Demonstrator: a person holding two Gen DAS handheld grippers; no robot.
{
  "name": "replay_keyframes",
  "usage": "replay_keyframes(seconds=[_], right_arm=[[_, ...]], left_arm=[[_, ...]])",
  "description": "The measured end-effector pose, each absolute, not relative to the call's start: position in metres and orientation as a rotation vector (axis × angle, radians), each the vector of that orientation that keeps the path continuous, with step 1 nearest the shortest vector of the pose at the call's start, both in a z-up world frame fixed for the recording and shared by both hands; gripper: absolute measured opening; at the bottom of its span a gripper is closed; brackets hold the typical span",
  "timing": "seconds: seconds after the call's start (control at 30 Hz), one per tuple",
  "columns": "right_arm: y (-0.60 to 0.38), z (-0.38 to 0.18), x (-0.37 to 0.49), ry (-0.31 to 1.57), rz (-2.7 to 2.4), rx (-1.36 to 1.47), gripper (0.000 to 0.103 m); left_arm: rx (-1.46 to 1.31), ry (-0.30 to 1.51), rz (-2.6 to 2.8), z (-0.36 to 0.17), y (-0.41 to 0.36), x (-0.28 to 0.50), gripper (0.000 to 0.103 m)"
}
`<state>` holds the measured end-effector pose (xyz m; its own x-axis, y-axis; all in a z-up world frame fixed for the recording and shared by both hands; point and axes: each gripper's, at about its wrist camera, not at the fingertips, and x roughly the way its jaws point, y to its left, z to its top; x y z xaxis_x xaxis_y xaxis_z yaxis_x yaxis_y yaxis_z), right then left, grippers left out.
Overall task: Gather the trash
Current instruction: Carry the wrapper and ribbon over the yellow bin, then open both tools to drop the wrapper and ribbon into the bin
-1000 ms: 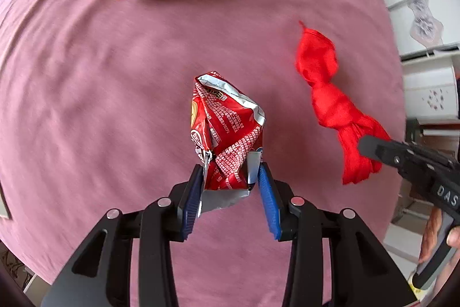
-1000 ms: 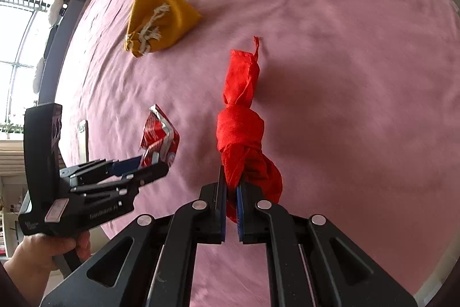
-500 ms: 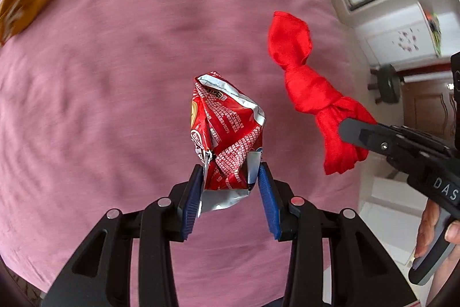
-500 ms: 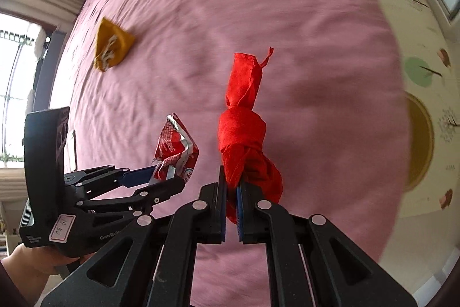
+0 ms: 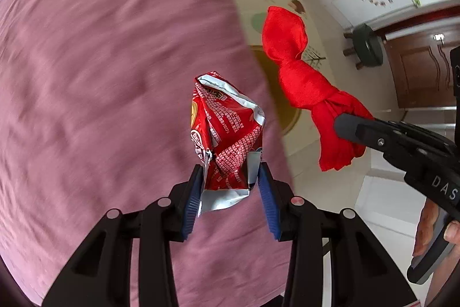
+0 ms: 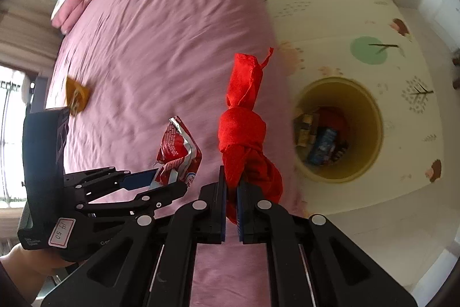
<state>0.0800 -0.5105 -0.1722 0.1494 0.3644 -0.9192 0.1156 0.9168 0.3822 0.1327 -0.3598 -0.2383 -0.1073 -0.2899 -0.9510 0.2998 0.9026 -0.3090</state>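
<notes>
Two hand-held grippers each carry trash above the pink bed (image 6: 149,28). Low in the frame, the left hand-held gripper (image 5: 231,192) clamps a crumpled red snack wrapper (image 5: 227,131); the right hand-held gripper (image 6: 231,203) is clenched on a knotted red bag (image 6: 244,134). Farther, at right, a yellow bin (image 6: 371,117) stands on the floor; an orange packet (image 6: 76,97) lies at the bed's left.

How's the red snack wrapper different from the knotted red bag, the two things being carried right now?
The snack wrapper is crinkled foil with white print and a silver edge; the knotted red bag is plain and tied in a knot. The left claw stands fairly wide around the wrapper; the right claw is pinched nearly closed on the bag. The bag looks longer. Both are red and held above the pink bedsheet.
</notes>
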Motion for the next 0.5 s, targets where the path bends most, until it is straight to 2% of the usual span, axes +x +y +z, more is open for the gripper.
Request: replay_keyframes(seconds=[0.4,0.5], right_arm=[[-0.618,-0.188,0.089,1.396,0.070,0.495,0.006],[-0.638,-0.191,0.089,1.387,0.043,0.515,0.012]], left_arm=[[0.104,1.605,-0.615,-0.241,-0.463,0.156,0.040],[0.113,1.591,-0.673,-0.240,-0.483,0.158,0.044]])
